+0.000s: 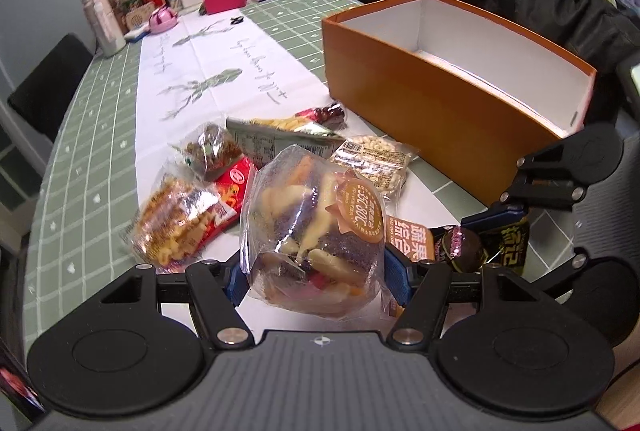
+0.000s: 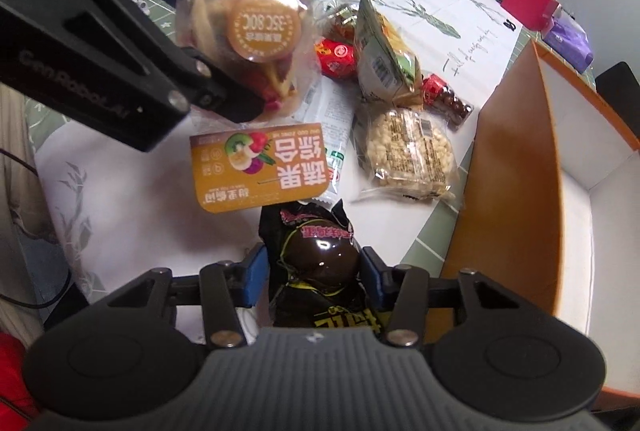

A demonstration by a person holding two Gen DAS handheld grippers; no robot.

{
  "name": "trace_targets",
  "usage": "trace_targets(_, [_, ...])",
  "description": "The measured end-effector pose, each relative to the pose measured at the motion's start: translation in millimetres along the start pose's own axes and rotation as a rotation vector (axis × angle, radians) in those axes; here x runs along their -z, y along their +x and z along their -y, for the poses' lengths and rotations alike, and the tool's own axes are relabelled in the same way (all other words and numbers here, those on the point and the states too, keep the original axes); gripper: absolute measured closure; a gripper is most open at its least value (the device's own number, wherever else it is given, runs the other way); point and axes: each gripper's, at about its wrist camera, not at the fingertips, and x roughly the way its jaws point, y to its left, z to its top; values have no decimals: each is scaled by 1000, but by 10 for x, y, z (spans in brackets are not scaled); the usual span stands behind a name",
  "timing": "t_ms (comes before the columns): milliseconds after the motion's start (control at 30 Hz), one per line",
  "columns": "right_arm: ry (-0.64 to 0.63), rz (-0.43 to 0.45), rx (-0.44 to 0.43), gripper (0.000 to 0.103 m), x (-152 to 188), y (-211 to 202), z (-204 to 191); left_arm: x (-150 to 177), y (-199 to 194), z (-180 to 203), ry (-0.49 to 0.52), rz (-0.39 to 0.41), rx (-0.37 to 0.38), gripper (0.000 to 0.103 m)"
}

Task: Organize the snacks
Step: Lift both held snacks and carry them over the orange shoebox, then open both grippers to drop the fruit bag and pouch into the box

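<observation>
Now the left gripper [image 1: 316, 279] has its fingers clamped on a clear bag of mixed crisps [image 1: 316, 231], lifted off the tabletop [image 1: 80, 151]: light, crinkly, probably fragile, best held by its puffy sides. The right gripper [image 2: 316, 271] straddles a dark wrapped snack [image 2: 320, 259]; whether those fingers actually pinch it, one cannot tell. Alongside, the orange box [image 1: 420, 103] looks empty.

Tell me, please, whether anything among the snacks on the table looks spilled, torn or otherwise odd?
Nothing looks spilled or torn. The snack packets lie in a loose overlapping heap beside the orange box, which holds no snacks in the part that shows. One clear bag of mixed chips sits between the left tool's pads.
</observation>
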Motion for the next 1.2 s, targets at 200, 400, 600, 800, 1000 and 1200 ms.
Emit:
trace_targets(200, [-51,11,36,55,-43,-378,14,-174,-234,64,120,24,-31,28])
trace_targets(400, [-61,95,118,55,-104,-865,167,-409,-391,216,269,70,-113,28])
trace_targets(600, [-19,122,213,55,-149,-1076,495,-730,-459,542,429,154,-165,28])
trace_targets(800, [92,91,260,55,-104,-1024,937,-1061,-355,887,511,222,-136,28])
trace_targets(1000, [146,21,270,55,-7,-795,1276,-1322,-113,1169,556,240,-51,28])
trace_targets(1200, [197,-45,232,54,198,-603,1585,-1442,284,1339,588,173,53,28])
